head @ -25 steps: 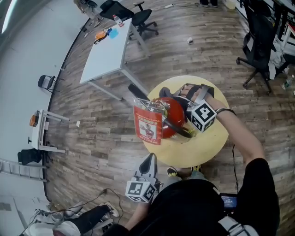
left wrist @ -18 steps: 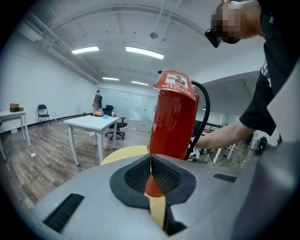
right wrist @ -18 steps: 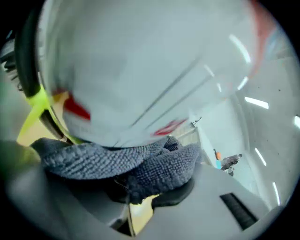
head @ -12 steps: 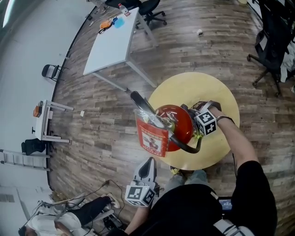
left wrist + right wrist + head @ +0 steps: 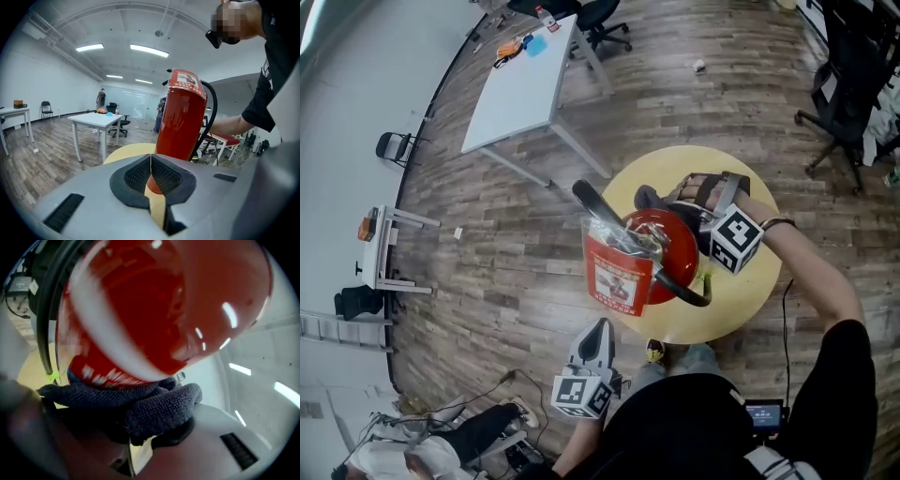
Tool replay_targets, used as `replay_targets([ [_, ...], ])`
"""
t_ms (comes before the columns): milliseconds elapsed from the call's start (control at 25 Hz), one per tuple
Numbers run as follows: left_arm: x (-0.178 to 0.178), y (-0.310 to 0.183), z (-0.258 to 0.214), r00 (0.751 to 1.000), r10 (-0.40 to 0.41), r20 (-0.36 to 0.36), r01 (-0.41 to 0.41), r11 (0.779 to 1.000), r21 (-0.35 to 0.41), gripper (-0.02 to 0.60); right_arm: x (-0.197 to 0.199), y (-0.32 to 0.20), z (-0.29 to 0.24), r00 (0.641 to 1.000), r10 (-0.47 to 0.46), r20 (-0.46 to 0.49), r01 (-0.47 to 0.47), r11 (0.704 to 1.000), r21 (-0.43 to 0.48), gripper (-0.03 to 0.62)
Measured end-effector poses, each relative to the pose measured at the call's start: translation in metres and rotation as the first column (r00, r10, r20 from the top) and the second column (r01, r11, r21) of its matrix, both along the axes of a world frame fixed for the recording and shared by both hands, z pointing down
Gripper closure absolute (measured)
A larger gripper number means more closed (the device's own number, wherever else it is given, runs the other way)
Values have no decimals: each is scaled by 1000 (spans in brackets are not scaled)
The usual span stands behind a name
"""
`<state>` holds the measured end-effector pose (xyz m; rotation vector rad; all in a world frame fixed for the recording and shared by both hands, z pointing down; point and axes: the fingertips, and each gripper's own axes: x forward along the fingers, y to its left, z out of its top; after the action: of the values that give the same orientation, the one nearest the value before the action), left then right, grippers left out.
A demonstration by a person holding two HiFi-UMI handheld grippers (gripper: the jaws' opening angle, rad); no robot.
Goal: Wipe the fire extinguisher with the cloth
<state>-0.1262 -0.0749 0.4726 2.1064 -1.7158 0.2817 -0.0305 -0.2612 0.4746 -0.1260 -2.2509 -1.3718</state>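
A red fire extinguisher (image 5: 661,253) with a black hose and a red tag stands upright on the round yellow table (image 5: 750,281). In the left gripper view the extinguisher (image 5: 180,117) rises just beyond my shut, empty left gripper (image 5: 150,176), which hangs low near the table's front edge (image 5: 598,342). My right gripper (image 5: 698,220) is shut on a dark grey cloth (image 5: 140,406) and presses it against the extinguisher's right side (image 5: 164,305). The cloth (image 5: 649,197) also shows behind the cylinder in the head view.
A white rectangular table (image 5: 525,84) with small items stands beyond on the wood floor. Black office chairs (image 5: 844,94) sit at the far right, another (image 5: 600,14) behind the white table. A small white stand (image 5: 384,248) is at the left.
My right gripper with the cloth has slid from the extinguisher's near right side round toward its far side. The left gripper has stayed put.
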Motion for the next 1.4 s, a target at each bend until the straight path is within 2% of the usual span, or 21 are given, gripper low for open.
replay_targets([
  [120, 6, -3, -1, 999, 47, -15, -47, 999, 18, 557, 4, 1, -81, 996, 29, 85, -40, 990, 138, 525],
  [200, 12, -6, -5, 996, 83, -29, -82, 996, 42, 557, 11, 0, -110, 994, 70, 81, -87, 969, 231, 525],
  [240, 15, -7, -6, 994, 100, -36, -98, 994, 52, 558, 16, -1, -114, 992, 101, 74, -117, 962, 249, 525],
  [360, 19, -6, -11, 987, 150, -48, -147, 987, 72, 558, 35, 3, -98, 971, 230, 64, -238, 954, 181, 525],
  [480, 14, 0, -14, 981, 188, -56, -183, 980, 78, 557, 69, 23, -46, 935, 352, -38, -347, 933, 93, 525],
  [560, 10, 4, -12, 976, 209, -59, -204, 976, 75, 558, 86, 45, 3, 900, 418, -124, -418, 908, 22, 525],
  [600, 8, 6, -9, 974, 221, -60, -216, 974, 71, 557, 91, 57, 29, 875, 460, -150, -469, 883, -28, 525],
  [640, 7, 8, -8, 970, 234, -61, -230, 971, 69, 558, 93, 67, 53, 842, 518, -152, -533, 842, -83, 525],
  [680, 6, 10, -8, 966, 250, -61, -246, 967, 68, 558, 96, 72, 70, 792, 599, -121, -611, 778, -148, 526],
  [720, 5, 13, -9, 962, 265, -62, -261, 963, 71, 558, 99, 73, 78, 717, 694, -67, -688, 688, -231, 531],
  [800, 2, 18, -11, 956, 287, -68, -282, 956, 77, 558, 108, 69, 81, 508, 861, 5, -788, 467, -402, 531],
  [880, -4, 23, -12, 952, 295, -77, -289, 954, 81, 558, 119, 65, 85, 311, 950, -4, -837, 272, -474, 531],
  [920, -8, 25, -13, 952, 296, -80, -290, 953, 85, 558, 126, 64, 92, 231, 973, -30, -857, 189, -480, 531],
  [960, -13, 28, -15, 951, 297, -82, -289, 953, 92, 557, 133, 64, 102, 166, 984, -66, -876, 116, -469, 531],
  [1000, -19, 30, -17, 952, 296, -84, -288, 953, 99, 558, 140, 65, 112, 118, 987, -109, -896, 59, -441, 531],
  [1080, -33, 36, -18, 954, 286, -86, -277, 955, 108, 557, 147, 71, 136, 61, 977, -205, -940, -13, -342, 531],
  [1160, -51, 43, -16, 958, 272, -88, -263, 959, 105, 558, 143, 88, 166, 33, 949, -314, -963, -54, -264, 531],
  [1280, -74, 54, -15, 963, 252, -94, -243, 965, 103, 558, 110, 121, 213, 45, 883, -467, -969, -75, -236, 531],
  [1320, -80, 57, -15, 964, 246, -97, -236, 966, 104, 558, 96, 130, 224, 41, 868, -495, -966, -93, -242, 531],
  [1360, -87, 60, -15, 965, 241, -99, -231, 967, 106, 558, 84, 134, 230, 13, 858, -514, -957, -138, -254, 531],
  [1400, -93, 62, -15, 966, 237, -102, -226, 968, 109, 557, 77, 136, 233, -35, 845, -533, -939, -211, -273, 531],
])
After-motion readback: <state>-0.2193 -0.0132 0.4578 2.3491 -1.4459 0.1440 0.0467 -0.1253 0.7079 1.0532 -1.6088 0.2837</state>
